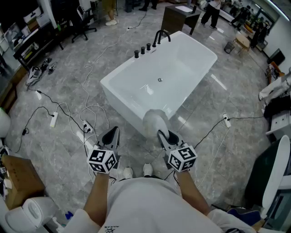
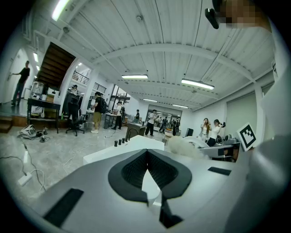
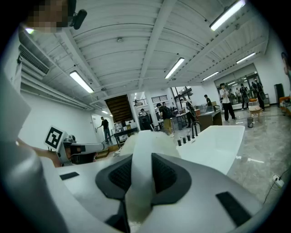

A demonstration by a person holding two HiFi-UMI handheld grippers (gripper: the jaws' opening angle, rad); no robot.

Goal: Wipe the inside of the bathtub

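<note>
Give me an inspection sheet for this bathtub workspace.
Surface: white bathtub, nothing inside but its drain.
Job's things: fluffy white pad, held at the tub's near end.
Clutter: cardboard box on the floor, far left.
Grippers: left gripper shut, empty; right gripper shut on the pad.
Cables: white cables and a power strip left of the tub; a black cable on its right.
Surroundings: grey marble floor; black faucet at the tub's far end; people standing beyond.
</note>
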